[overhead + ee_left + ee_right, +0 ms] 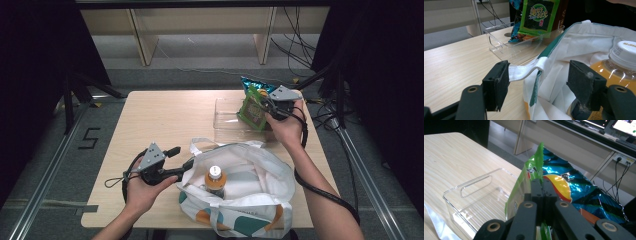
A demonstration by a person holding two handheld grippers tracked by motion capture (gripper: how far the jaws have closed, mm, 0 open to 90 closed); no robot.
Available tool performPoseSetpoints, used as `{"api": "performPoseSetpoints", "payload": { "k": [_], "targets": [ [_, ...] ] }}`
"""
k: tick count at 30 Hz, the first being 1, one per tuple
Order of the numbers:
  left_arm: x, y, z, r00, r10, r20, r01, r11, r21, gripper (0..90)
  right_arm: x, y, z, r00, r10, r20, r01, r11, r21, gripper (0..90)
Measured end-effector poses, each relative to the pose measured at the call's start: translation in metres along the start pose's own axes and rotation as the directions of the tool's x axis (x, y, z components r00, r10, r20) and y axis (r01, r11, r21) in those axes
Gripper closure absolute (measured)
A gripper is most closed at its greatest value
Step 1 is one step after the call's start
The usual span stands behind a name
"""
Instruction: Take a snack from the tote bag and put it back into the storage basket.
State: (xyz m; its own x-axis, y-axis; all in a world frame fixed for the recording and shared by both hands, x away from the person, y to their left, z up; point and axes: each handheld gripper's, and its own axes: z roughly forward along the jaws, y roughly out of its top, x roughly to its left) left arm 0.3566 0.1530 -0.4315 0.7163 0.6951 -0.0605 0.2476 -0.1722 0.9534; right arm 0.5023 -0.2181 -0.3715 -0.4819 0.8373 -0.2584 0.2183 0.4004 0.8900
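R gripper jaws pinched on green snack pack, held upright over clear tray, far side of tote bag. L gripper spread at bag's rim; bag lies toward person from pack.

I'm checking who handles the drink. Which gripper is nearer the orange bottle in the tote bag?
Left. The left gripper sits open at the tote bag rim beside the orange bottle; the right gripper grips a green snack packet over the clear tray.

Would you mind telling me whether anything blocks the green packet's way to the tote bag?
Nothing visible does. The right gripper holds the green packet at the clear tray; the bag gapes open, with a bottle at its left.
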Motion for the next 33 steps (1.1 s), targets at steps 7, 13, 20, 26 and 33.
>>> {"api": "performPoseSetpoints", "payload": {
  "k": [7, 13, 20, 26, 33],
  "targets": [
    [-0.001, 0.0, 0.0, 1.0, -0.001, 0.0, 0.001, 1.0, 0.0, 33.1, 0.0, -0.002, 0.001, 0.9999, -0.01, -0.004, 0.01, 1.0, 0.006, 90.0],
    [0.0, 0.0, 0.0, 1.0, -0.001, 0.0, 0.001, 1.0, 0.0, 33.1, -0.001, -0.006, 0.003, 0.9998, -0.02, -0.002, 0.02, 1.0, 0.014, 90.0],
    [-0.001, 0.0, 0.001, 1.0, -0.002, 0.0, 0.002, 1.0, 0.002, 33.1, 0.0, -0.01, 0.004, 1.0, -0.009, -0.003, 0.009, 0.999, 0.033, 90.0],
    [-0.001, 0.0, 0.001, 1.0, 0.0, 0.003, 0.0, 1.0, 0.002, 33.1, 0.003, -0.013, 0.005, 0.9999, -0.01, -0.006, 0.01, 0.999, 0.037, 90.0],
    [-0.001, 0.0, 0.001, 1.0, -0.001, 0.002, 0.001, 1.0, 0.003, 33.1, 0.005, -0.017, 0.007, 0.9998, -0.014, -0.012, 0.015, 0.999, 0.052, 90.0]
  ]
}}
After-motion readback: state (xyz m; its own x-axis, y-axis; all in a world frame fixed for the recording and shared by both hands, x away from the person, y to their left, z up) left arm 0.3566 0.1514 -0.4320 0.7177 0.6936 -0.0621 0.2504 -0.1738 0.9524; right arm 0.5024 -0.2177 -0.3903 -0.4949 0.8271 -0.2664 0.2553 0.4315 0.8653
